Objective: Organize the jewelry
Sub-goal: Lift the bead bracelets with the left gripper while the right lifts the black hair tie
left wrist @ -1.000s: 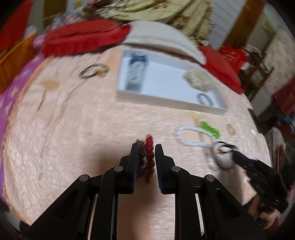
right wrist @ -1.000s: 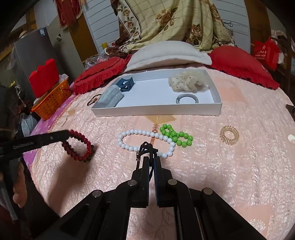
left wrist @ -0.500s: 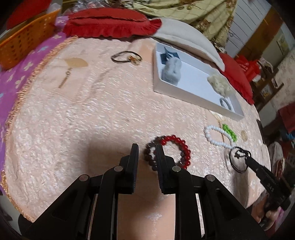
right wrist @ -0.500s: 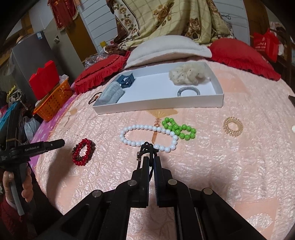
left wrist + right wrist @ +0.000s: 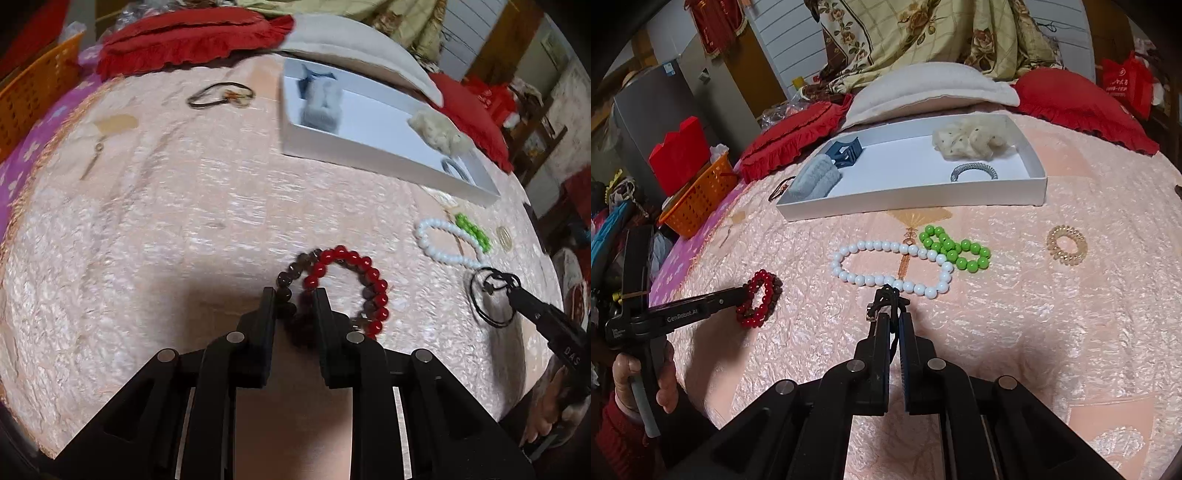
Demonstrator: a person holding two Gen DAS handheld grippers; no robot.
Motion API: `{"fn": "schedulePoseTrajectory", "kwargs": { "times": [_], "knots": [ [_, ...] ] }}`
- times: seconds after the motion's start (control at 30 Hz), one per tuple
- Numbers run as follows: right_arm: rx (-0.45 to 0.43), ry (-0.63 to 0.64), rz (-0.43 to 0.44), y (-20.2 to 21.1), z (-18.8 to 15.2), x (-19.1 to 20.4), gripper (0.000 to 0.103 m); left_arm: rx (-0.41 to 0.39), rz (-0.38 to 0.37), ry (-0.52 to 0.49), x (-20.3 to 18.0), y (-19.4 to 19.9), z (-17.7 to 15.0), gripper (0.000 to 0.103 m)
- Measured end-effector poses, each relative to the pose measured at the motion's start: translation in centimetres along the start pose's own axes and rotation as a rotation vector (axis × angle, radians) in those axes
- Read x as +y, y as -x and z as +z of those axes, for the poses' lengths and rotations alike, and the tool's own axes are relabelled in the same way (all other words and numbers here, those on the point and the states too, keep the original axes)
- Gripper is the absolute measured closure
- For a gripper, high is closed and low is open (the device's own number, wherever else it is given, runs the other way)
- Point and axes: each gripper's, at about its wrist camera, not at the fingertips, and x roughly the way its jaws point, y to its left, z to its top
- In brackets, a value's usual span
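Note:
My left gripper (image 5: 295,295) is shut on a double bracelet of red and brown beads (image 5: 369,273), held low over the pink bedspread. From the right wrist view the same left gripper (image 5: 743,295) grips the bracelet (image 5: 764,295) at the left. I cannot tell whether the beads touch the cloth. My right gripper (image 5: 894,317) is shut on a thin black hair tie (image 5: 886,293), just in front of a white bead necklace (image 5: 912,287). That black loop (image 5: 491,299) hangs from the right gripper (image 5: 517,291). A white tray (image 5: 912,201) lies beyond.
The tray holds a blue claw clip (image 5: 846,153), a grey scrunchie (image 5: 816,181), a cream scrunchie (image 5: 971,138) and a silver coil tie (image 5: 975,171). Green beads (image 5: 951,247) and a gold coil tie (image 5: 1066,244) lie loose. A dark hair tie (image 5: 221,96) and an orange basket (image 5: 698,195) are at the left.
My left gripper has come down toward the bedspread with the bracelet, which now shows as an open ring instead of edge-on. The right gripper has stayed put with the black tie.

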Motion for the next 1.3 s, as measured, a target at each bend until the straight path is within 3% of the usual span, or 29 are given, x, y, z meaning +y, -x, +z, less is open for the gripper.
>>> {"fn": "schedulePoseTrajectory", "kwargs": {
  "times": [0.17,0.3,0.33,0.57,0.97,1.1,1.3],
  "knots": [
    [0.005,-0.002,-0.001,-0.2,-0.1,0.1,0.099,-0.009,0.065,-0.104,-2.4,-0.8,-0.3,0.085],
    [0.008,-0.008,-0.006,-0.1,-0.2,-0.3,0.099,-0.026,0.005,-0.064,-1.9,-0.1,-0.2,0.088],
    [0.008,-0.008,-0.008,-0.1,-0.2,-0.3,0.099,-0.037,-0.001,-0.055,-1.7,0.5,-0.1,0.093],
    [0.017,-0.015,-0.006,-0.6,-0.3,-0.4,0.099,-0.117,-0.026,0.012,-0.1,3.7,1.2,0.095],
    [0.023,-0.012,-0.005,-0.7,-0.4,-0.2,0.099,-0.037,-0.081,0.018,0.0,0.0,1.4,0.094],
    [0.029,-0.011,-0.006,-0.9,-0.4,-0.2,0.099,-0.021,-0.021,-0.008,-0.2,-1.1,1.4,0.094],
    [0.035,-0.011,-0.002,-1.3,-0.4,-0.4,0.099,-0.015,-0.045,-0.022,-0.3,-1.3,1.2,0.093]
  ]
}}
